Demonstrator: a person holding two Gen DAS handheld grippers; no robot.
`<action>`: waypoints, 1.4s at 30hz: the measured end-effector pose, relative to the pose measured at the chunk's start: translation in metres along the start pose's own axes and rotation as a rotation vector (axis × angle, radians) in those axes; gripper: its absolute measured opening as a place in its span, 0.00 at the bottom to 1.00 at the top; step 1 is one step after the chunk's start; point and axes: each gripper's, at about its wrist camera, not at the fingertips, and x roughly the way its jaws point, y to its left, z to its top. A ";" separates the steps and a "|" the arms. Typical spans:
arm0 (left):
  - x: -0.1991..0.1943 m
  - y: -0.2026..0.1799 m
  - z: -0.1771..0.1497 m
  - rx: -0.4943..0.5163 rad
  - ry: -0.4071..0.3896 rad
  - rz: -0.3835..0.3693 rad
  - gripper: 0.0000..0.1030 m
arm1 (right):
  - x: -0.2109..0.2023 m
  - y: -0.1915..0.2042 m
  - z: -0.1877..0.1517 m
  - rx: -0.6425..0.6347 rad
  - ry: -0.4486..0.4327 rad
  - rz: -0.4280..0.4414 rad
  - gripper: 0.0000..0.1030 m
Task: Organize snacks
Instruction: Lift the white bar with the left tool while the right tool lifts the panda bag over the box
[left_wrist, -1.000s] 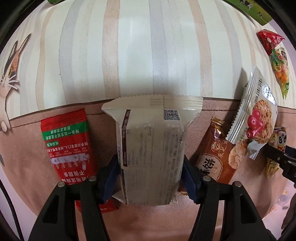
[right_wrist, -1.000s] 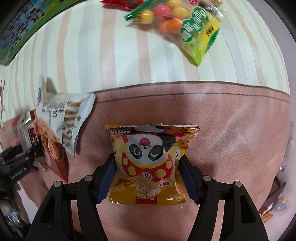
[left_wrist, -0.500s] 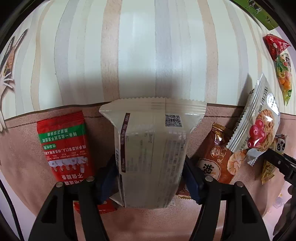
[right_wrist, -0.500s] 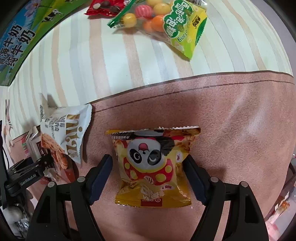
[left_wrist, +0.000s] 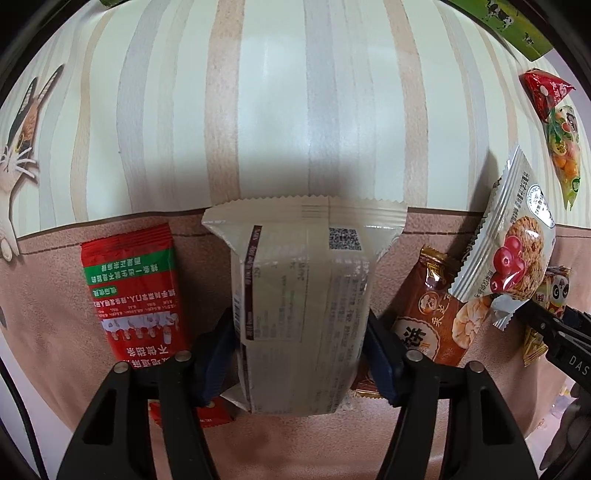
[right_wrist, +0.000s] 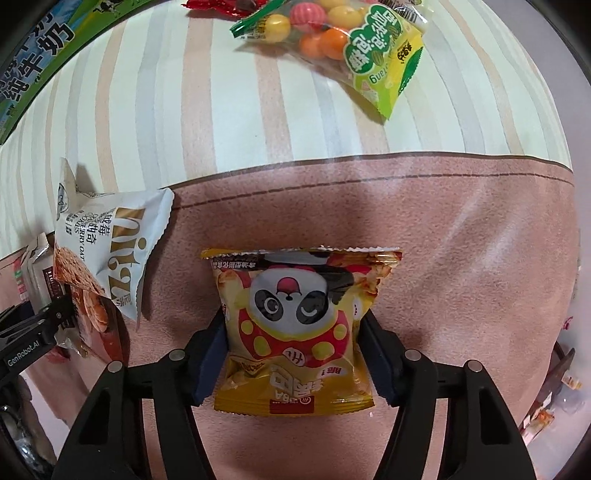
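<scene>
Right gripper (right_wrist: 297, 358) on yellow panda packet (right_wrist: 295, 332), beside "GenRobot.AI"-marked left gripper (right_wrist: 33, 332).

Both cams sit on the grippers, looking straight down along the fingers, close over the tablecloth (left_wrist: 288, 110). Left view centres on a cream packet (left_wrist: 301, 295), right view on a panda packet (right_wrist: 303, 317). Shared: the oat cookie packet (left_wrist: 517, 243) (right_wrist: 110, 236), panda packet at left view's right edge (left_wrist: 554, 291), candy bag (left_wrist: 563, 147) (right_wrist: 354, 48). Each catches the other gripper at its edge.

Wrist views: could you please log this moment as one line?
left tongs just closed on beige packet | right tongs just closed on panda packet
</scene>
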 end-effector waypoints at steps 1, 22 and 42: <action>-0.005 0.004 -0.002 0.002 0.001 -0.003 0.57 | -0.001 0.000 -0.001 0.004 -0.004 0.001 0.63; -0.135 -0.028 0.038 0.179 -0.107 -0.195 0.55 | -0.192 0.030 0.038 -0.084 -0.322 0.283 0.55; -0.001 -0.008 -0.035 -0.149 0.242 -0.296 0.56 | -0.039 -0.007 -0.001 0.006 -0.027 0.207 0.55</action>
